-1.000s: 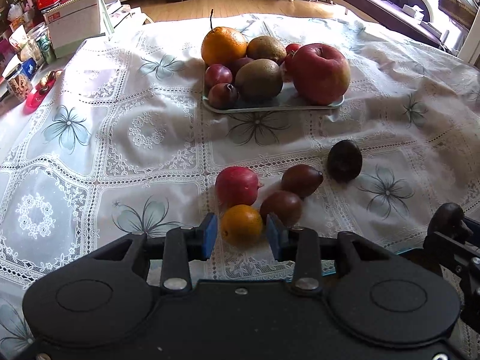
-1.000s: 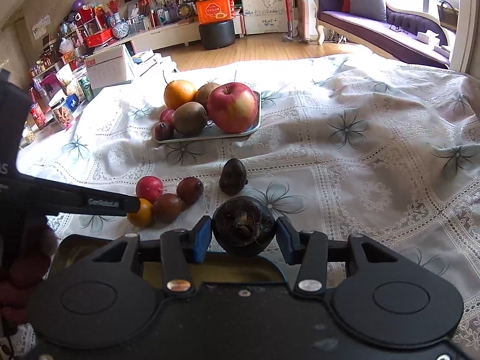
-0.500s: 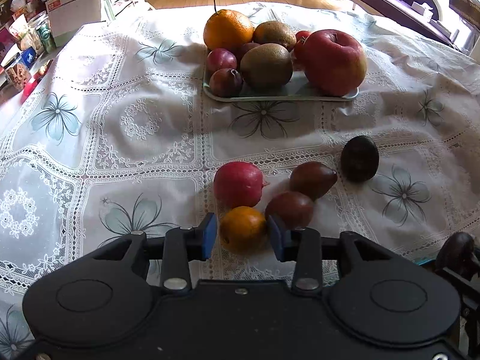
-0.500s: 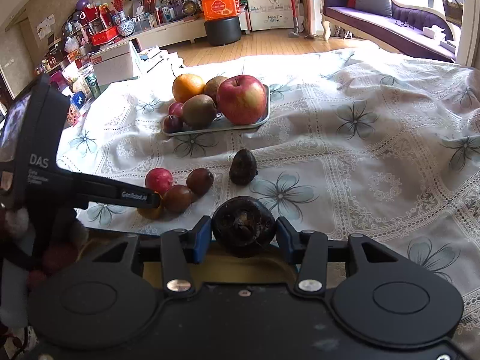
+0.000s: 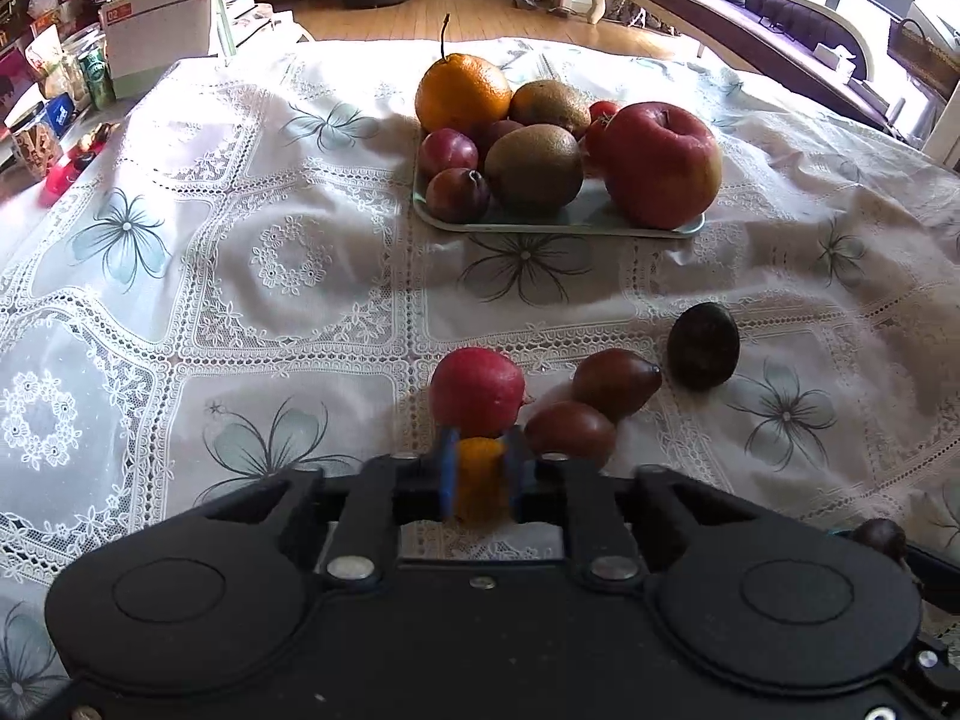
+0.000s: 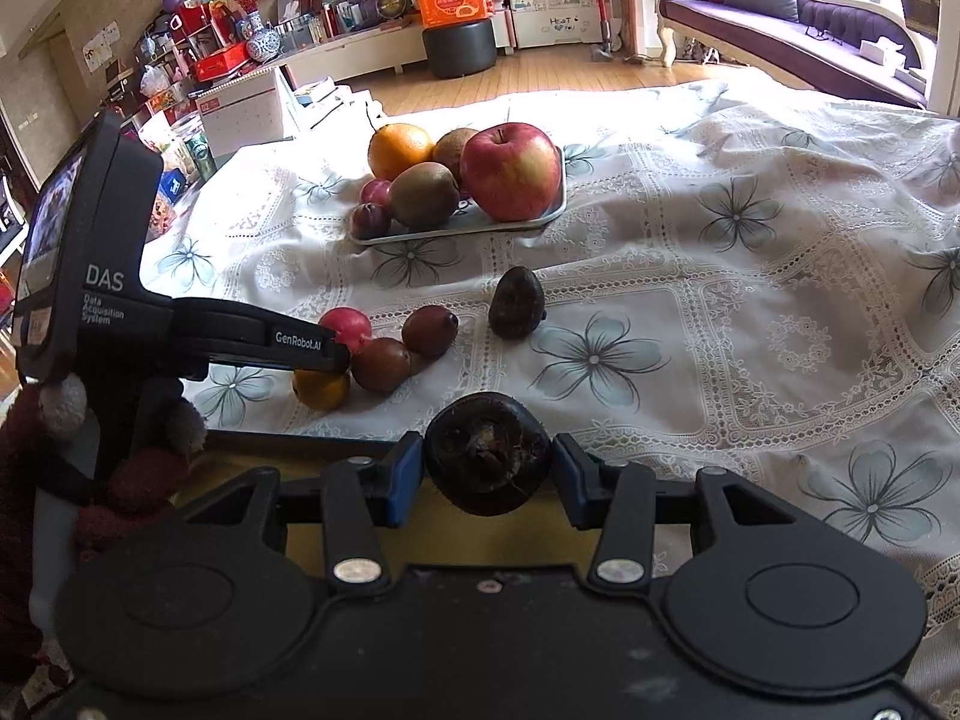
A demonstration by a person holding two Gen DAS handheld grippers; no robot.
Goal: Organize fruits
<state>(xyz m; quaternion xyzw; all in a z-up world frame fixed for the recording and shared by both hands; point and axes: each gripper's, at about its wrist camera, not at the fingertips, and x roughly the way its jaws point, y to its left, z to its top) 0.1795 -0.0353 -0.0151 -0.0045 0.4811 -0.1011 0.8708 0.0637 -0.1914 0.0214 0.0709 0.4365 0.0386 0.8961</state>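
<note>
- The left gripper (image 5: 480, 477), spread around the small orange fruit (image 5: 478, 477) a moment ago, now pinches it between its blue pads at the near edge of the bench (image 5: 288, 276).
- The right gripper (image 6: 486, 471) holds the dark round fruit (image 6: 487, 461) as before.
- Just beyond lie a red fruit (image 5: 477, 391), two brown fruits (image 5: 570, 432) and a dark one (image 5: 703, 345), loose on the cloth.
- Farther toward the far edge, the tray (image 5: 540, 227) carries the sorted fruit.
- With both grips made, lifting to the tray looks next.
</note>
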